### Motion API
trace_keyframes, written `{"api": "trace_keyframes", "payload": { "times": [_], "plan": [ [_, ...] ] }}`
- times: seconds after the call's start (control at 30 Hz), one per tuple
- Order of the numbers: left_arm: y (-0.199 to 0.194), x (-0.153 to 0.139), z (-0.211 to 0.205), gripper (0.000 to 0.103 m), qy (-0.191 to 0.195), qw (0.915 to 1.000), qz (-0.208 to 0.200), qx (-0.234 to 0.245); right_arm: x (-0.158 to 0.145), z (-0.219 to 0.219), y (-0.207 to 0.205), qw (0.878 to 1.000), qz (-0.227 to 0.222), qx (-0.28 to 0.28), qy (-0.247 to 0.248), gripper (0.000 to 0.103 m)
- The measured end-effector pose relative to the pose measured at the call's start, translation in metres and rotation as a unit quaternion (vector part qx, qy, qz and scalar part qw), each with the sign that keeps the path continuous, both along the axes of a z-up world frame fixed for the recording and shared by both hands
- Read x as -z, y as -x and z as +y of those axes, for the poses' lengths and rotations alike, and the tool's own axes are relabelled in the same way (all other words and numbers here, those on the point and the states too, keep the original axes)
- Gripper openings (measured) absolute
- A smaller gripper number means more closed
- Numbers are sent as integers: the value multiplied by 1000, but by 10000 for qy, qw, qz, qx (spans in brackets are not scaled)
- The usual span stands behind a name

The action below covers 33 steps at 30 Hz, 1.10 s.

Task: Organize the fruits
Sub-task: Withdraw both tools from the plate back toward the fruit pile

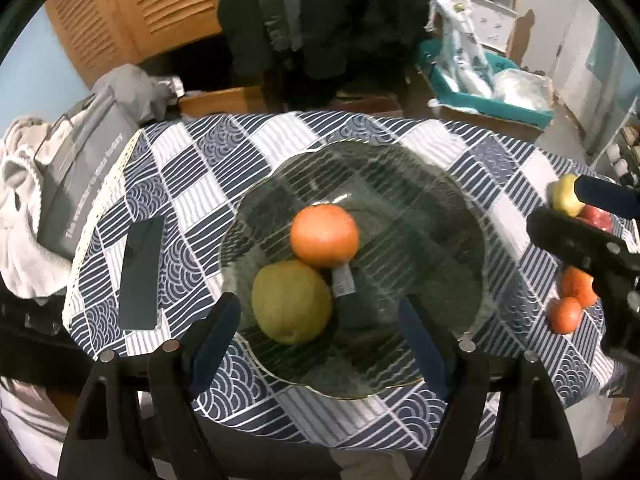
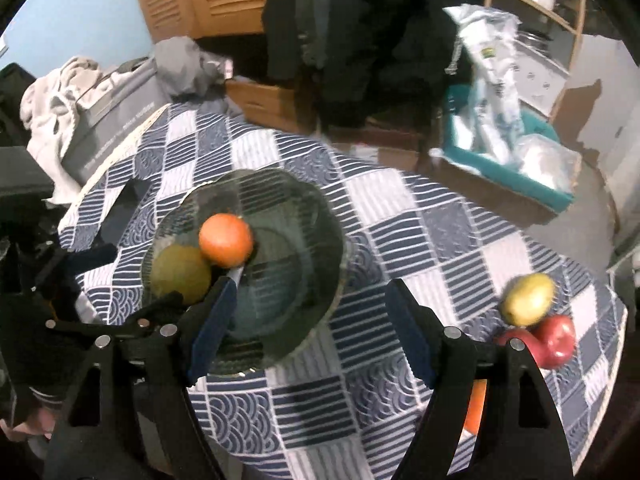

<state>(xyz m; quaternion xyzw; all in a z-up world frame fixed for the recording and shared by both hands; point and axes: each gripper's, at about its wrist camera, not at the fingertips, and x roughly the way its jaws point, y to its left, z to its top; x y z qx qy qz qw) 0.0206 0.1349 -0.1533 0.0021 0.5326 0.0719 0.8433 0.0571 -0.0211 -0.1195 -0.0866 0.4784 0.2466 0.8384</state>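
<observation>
A counter point(image 1: 280, 148) draped in a blue-and-white patterned cloth is carrying a wide glass bowl point(image 1: 400, 184), with cluttered boxes and bags lying on the floor beyond. Inside the bowl, an orange point(image 1: 324, 235) is resting against a yellow-green pear point(image 1: 292, 302), the two fruits touching, a small label showing beside them. The left tongs point(image 1: 320, 336) are hovering over the bowl's near rim, fingers spread wide and gripping nothing, the pear sitting just ahead between them. The right tongs point(image 2: 308, 324) are likewise standing spread and empty above the bowl's right edge, the bowl's fruit lying ahead and to their left. Near the counter's right edge, well apart from the bowl, a second pear point(image 2: 528, 298) is leaning on two red apples point(image 2: 556, 338), and more oranges point(image 1: 572, 300) are sitting close by. A dark phone point(image 1: 142, 272) is lying flat left of the bowl.
</observation>
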Motion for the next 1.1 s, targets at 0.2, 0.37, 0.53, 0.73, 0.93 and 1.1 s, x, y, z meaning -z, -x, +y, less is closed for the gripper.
{"api": "trace_keyframes", "payload": {
  "times": [0.2,0.37,0.53,0.73,0.93,1.1],
  "plan": [
    [-1,-13,-21,82,49,9997,-110,216,-15,-32,3,9995,-77,304,0,78],
    [-2,-25,-40,82,103,9990,-188,390,-22,-62,10,9985,-135,534,55,78],
    [-3,-38,-61,83,165,9978,-280,576,-27,-93,17,9972,-144,725,85,78],
    [0,-48,-90,87,178,9954,-350,875,-28,-127,23,9951,-158,969,72,77],
    [1,-51,-121,87,100,9923,-354,1179,-24,-157,27,9927,-143,1193,50,77],
    [-4,-47,-139,87,90,9909,-279,1315,-15,-179,28,9910,-107,1334,109,77]
  ]
}}
